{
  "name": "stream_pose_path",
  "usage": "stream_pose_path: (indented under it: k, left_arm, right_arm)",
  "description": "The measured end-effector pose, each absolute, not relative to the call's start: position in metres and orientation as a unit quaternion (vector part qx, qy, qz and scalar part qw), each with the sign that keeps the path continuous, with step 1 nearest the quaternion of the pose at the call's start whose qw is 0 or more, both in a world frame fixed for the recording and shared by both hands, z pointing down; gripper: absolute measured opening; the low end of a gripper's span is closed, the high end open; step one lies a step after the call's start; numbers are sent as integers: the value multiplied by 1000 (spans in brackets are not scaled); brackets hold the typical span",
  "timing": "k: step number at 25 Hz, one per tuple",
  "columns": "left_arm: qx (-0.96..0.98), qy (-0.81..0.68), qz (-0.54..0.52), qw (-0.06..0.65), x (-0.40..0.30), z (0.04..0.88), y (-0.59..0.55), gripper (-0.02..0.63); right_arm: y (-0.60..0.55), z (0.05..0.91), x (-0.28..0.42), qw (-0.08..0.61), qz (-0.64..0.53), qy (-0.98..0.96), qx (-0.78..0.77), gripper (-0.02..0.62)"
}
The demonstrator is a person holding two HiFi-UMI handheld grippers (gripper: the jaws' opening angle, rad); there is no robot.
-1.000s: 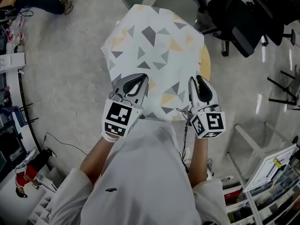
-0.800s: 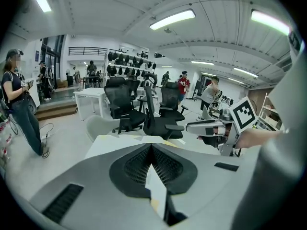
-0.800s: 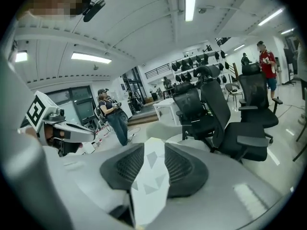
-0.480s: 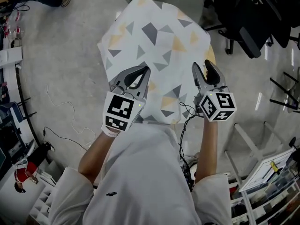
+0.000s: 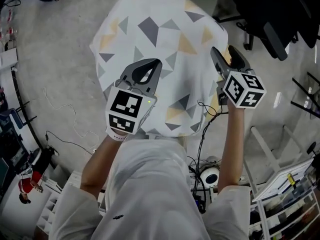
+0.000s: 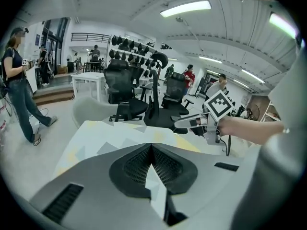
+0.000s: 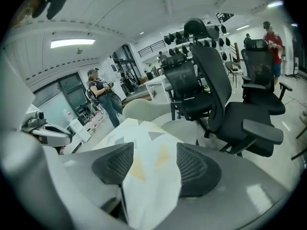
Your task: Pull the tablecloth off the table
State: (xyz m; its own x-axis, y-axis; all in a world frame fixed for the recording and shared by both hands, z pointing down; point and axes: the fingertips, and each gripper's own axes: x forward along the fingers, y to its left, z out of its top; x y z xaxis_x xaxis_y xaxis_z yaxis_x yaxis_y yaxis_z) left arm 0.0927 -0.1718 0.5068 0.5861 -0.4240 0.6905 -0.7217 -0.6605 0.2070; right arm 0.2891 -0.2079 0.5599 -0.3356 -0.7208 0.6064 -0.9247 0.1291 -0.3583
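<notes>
The tablecloth (image 5: 160, 39), white with grey and yellow triangles, drapes over a round table and hides most of it. Only a tan sliver of the table edge (image 5: 215, 103) shows. My left gripper (image 5: 156, 64) is over the cloth's near left part, shut on a pinched fold of cloth (image 6: 156, 186). My right gripper (image 5: 223, 50) is at the cloth's right edge. Its jaws are opening, and a loose fold of cloth (image 7: 148, 176) lies between the spread pads (image 7: 199, 169) without being pressed.
Black office chairs (image 5: 270, 14) crowd the floor beyond and to the right of the table. Cables (image 5: 200, 144) and a round white device (image 5: 211, 176) lie on the floor near my feet. A rack (image 5: 290, 189) stands at lower right. A person (image 6: 19, 80) stands far left.
The right gripper's jaws have spread apart and it has moved right and farther out along the cloth's edge. The left gripper stays shut on the cloth. The cloth now looks larger and nearer.
</notes>
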Motion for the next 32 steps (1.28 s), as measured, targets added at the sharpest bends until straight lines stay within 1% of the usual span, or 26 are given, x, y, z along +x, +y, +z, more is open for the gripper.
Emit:
stream_pose_path:
  k: [6, 10, 15, 17, 18, 19, 21, 22, 26, 29, 32]
  left_arm:
    - [856, -332, 312, 245, 111, 537, -190, 6]
    - [854, -332, 314, 250, 116, 553, -197, 6]
    - [853, -333, 313, 252, 118, 561, -200, 6]
    - [851, -335, 313, 256, 116, 562, -198, 6]
    - [850, -335, 314, 257, 115, 563, -197, 6]
    - [850, -336, 315, 258, 113, 564, -196, 6]
    - [848, -337, 315, 259, 111, 565, -195, 6]
    - [848, -338, 315, 261, 110, 566, -194, 6]
    - [848, -335, 315, 262, 109, 563, -186, 6]
    - [850, -332, 316, 261, 107, 559, -181, 6]
    - [852, -329, 314, 258, 100, 555, -172, 6]
  right_arm:
    - [-236, 607, 321, 179, 368, -720, 560, 287]
    - [-246, 635, 330, 199, 388, -710, 554, 290]
    - [-248, 673, 339, 252, 407, -699, 532, 290]
    - [-245, 679, 334, 263, 419, -700, 516, 289]
    - [-245, 679, 331, 265, 420, -701, 511, 276]
    - [-246, 678, 330, 268, 419, -703, 508, 249]
    - [-248, 675, 329, 269, 411, -704, 513, 239]
    - [-248, 672, 330, 266, 405, -704, 519, 221]
    - [-246, 660, 339, 253, 378, -697, 554, 144]
    - [-241, 647, 339, 241, 365, -694, 572, 74]
    - [-231, 631, 328, 210, 362, -701, 578, 18]
